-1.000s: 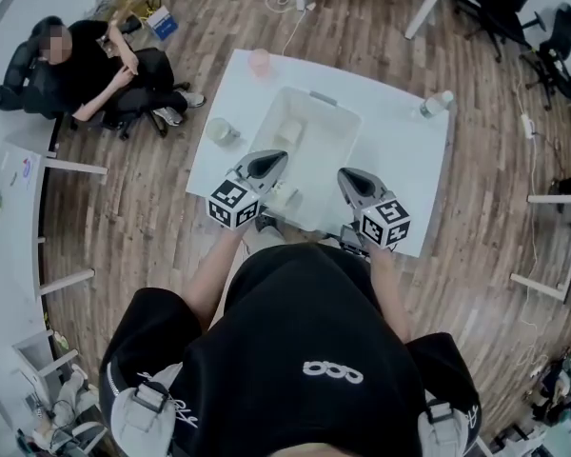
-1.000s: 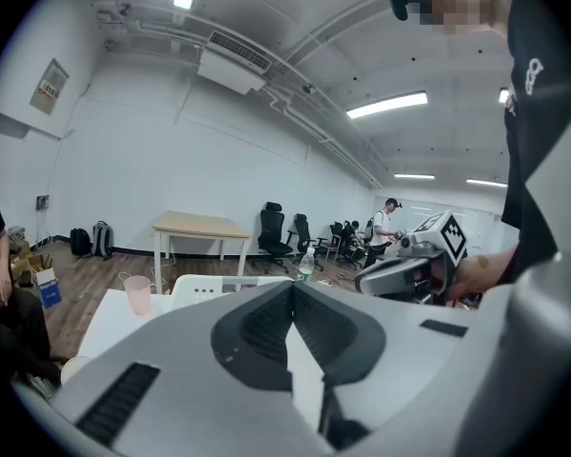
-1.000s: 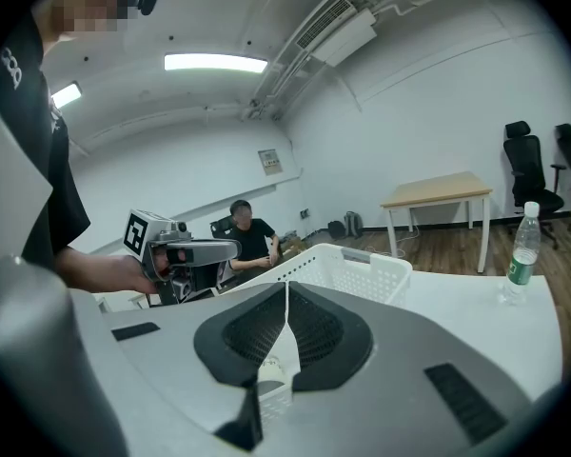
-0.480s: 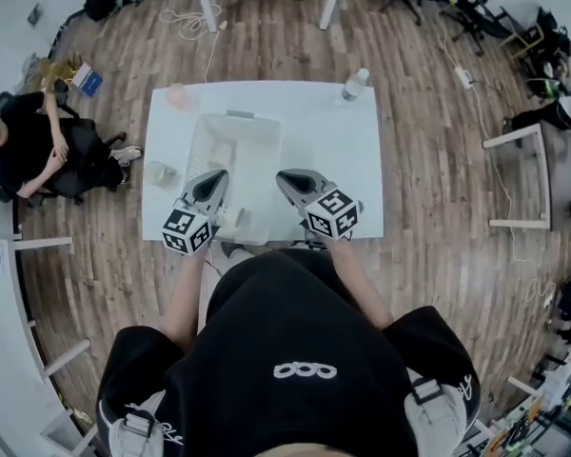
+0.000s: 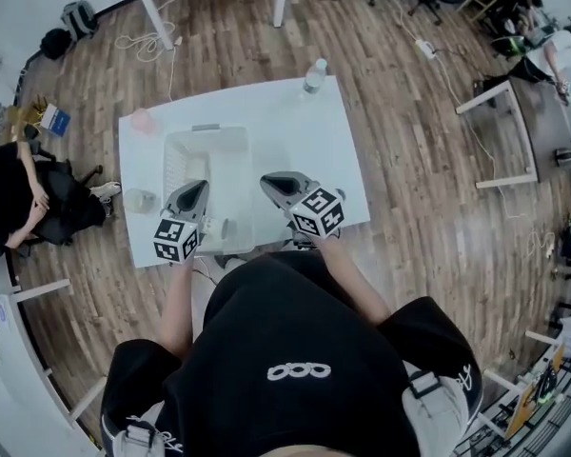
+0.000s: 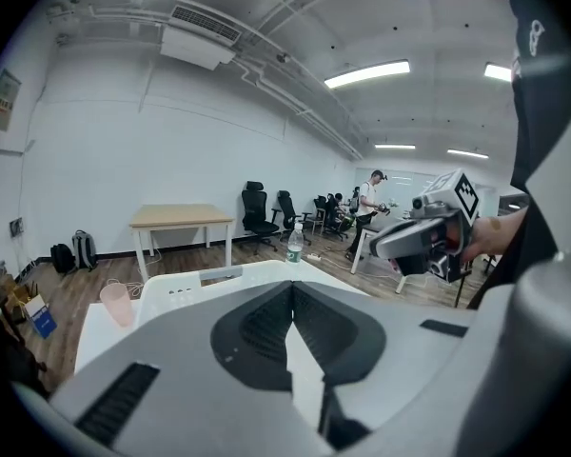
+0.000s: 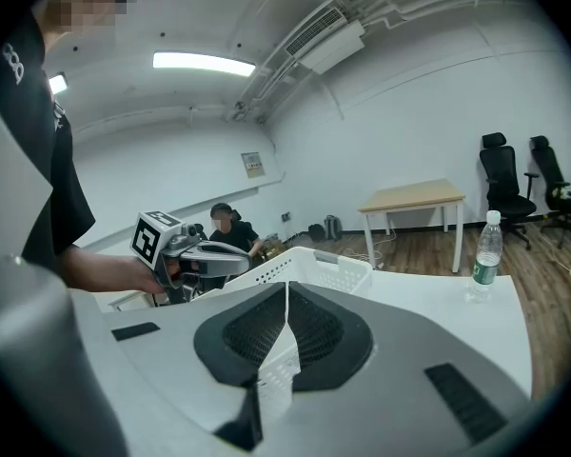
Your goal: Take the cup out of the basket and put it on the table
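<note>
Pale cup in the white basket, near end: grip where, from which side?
From above; walls of the white plastic basket block the sides. Pinch the small pale cup across its wall. It seems tipped over, but that's too small to confirm. Left gripper is nearest, shut.

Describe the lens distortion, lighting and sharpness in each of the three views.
Head view: strong fisheye, floorboards curving around the table; even light, faint shadows, sharp. Left gripper view: black vignette at the corners, ceiling light strip blown out. Right gripper view: same vignette, another bright strip light; the water bottle looks crisp.
</note>
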Demonstrator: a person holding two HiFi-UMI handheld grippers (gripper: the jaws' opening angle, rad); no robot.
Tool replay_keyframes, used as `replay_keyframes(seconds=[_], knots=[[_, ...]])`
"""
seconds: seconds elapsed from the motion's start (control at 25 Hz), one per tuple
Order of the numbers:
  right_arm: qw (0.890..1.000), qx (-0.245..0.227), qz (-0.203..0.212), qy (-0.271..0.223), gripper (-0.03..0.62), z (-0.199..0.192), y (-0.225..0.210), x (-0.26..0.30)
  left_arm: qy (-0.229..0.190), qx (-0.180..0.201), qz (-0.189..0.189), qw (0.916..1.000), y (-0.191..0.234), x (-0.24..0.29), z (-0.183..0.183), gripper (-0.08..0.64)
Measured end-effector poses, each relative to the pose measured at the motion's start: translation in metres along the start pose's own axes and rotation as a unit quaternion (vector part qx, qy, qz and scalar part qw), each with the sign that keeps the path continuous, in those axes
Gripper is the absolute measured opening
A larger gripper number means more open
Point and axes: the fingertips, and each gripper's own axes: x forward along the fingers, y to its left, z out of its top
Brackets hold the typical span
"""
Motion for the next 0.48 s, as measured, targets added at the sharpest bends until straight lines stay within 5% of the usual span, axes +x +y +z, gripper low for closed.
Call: replay_keyframes(seconds=[0.48], knots=[[0.998, 0.031, -0.046, -0.001, 0.026, -0.018, -0.018, -0.030, 0.057, 0.011, -0.013, 0.9982, -0.011, 0.037, -0.025, 0.009]])
